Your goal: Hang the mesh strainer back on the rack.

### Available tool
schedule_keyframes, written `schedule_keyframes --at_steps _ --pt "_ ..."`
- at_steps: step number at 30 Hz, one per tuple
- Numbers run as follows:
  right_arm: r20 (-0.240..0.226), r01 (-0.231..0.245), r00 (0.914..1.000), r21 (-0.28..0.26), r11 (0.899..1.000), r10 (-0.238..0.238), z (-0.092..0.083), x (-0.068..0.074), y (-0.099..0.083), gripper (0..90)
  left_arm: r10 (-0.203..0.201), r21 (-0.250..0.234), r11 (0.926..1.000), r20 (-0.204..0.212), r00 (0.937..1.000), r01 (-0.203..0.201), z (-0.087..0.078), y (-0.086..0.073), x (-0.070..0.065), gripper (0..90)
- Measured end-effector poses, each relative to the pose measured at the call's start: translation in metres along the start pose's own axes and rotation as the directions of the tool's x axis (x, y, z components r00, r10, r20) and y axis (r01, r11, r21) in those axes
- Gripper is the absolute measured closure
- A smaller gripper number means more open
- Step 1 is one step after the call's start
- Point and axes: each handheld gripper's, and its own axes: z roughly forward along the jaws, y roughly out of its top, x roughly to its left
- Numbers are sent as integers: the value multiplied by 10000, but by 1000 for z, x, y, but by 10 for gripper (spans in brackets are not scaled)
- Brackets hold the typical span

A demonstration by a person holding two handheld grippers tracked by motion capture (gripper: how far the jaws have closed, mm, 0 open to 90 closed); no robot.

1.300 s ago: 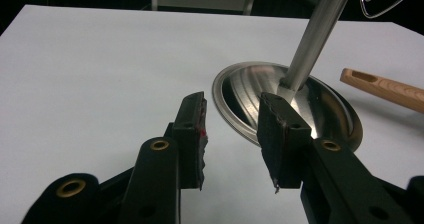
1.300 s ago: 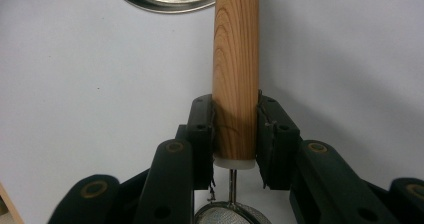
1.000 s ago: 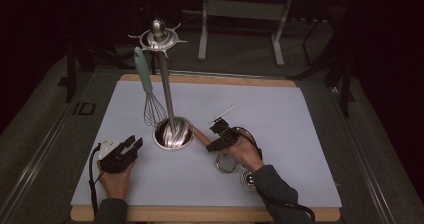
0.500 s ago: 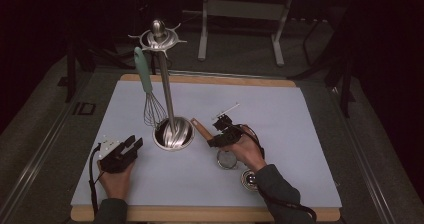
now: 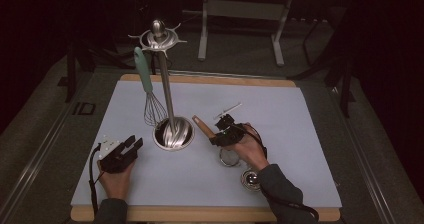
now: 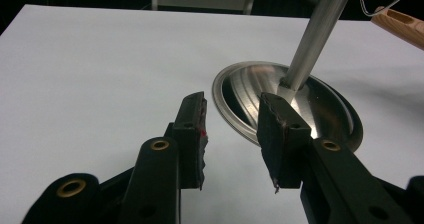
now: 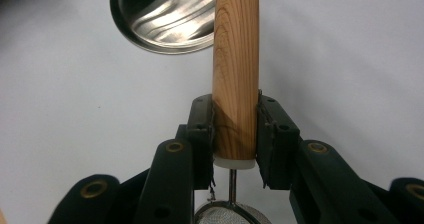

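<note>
Strainer (image 5: 229,156) with wooden handle (image 7: 236,74) is sitting in my right tongs (image 7: 235,134), both pads pressing on the handle's lower end, mesh bowl hanging low near the white surface (image 5: 300,134), handle tip pointing at the stand's steel base (image 5: 173,132). Risk: I am gripping near the mesh end, so the long handle is levering outward and could be twisting or slipping between the pads if I tilt it fast. Hanging it on the top ring (image 5: 158,38) is looking tricky; the handle could be knocking the pole (image 5: 166,91) or the teal whisk (image 5: 145,86) already hanging there. My left tongs (image 6: 231,129) are standing wide and empty beside the base, not steadying it, so the stand could be tipping. A metal ball (image 5: 251,179) is lying by my right wrist; my sleeve could be rolling it off.
</note>
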Motion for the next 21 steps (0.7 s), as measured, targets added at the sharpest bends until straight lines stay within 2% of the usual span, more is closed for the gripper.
schedule_keyframes --at_steps 5,10,21 --pt "12 -15 10000 -244 9997 16 -6 -2 1 710 -4 1 10000 0 10000 4 0 0 0 645" --pt "-8 -116 9999 -717 9974 116 -14 -5 1 710 -6 -1 10000 0 10000 6 0 0 0 645" --pt "-9 519 9986 -1520 9870 -527 -25 -2 -3 710 -13 -4 10000 0 10000 13 0 0 0 645"
